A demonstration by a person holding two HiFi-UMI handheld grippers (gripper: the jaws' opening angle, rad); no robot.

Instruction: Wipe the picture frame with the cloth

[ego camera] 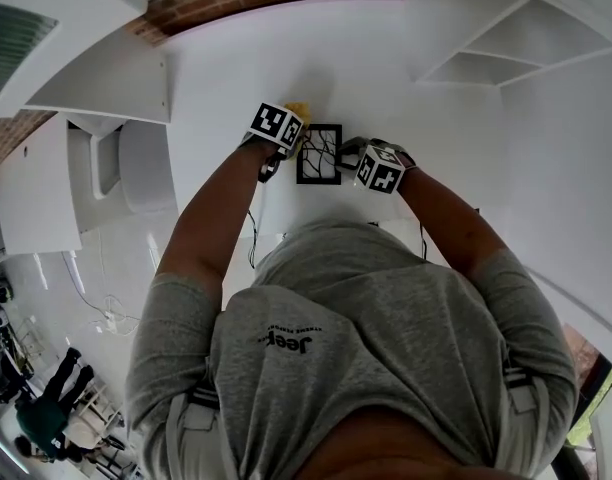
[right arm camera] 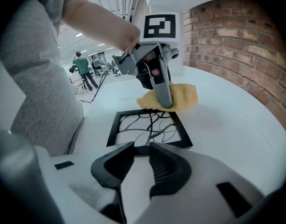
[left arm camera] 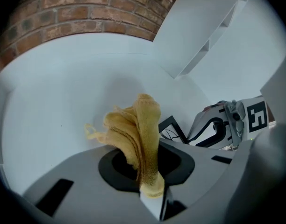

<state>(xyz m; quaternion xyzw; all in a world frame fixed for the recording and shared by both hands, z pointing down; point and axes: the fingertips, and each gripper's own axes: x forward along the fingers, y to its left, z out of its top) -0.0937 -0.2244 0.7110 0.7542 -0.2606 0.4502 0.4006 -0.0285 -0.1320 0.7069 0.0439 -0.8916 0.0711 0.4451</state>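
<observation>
Left gripper (left arm camera: 150, 185) has its jaws squeezed tight on the fluffy yellow cloth (left arm camera: 136, 129). The cloth sticks out past the tips in a soft bunch, so I think the loose part is what does the rubbing. In the right gripper view that bunch sits on the white table (right arm camera: 227, 120) and touches the far edge of the flat black picture frame (right arm camera: 150, 127). It looks ready to slide over the frame, so I think the wiping is only just starting.

Right gripper (right arm camera: 138, 148) has its jaws a little apart, with nothing pinched between them. The tips sit right at the near edge of the frame. I think it is there to stop the frame from sliding when the cloth pushes on it.

The frame lies flat on the table between the two grippers, so it can be wiped from above. Its picture shows thin black branch lines and no words.

Each gripper carries a cube with black and white squares (right arm camera: 160, 26). Those are patterns, not letters. The person's grey T-shirt (ego camera: 386, 348) says "Jeep", seen upside down in the head view. The smaller print above it is too tiny to read.
</observation>
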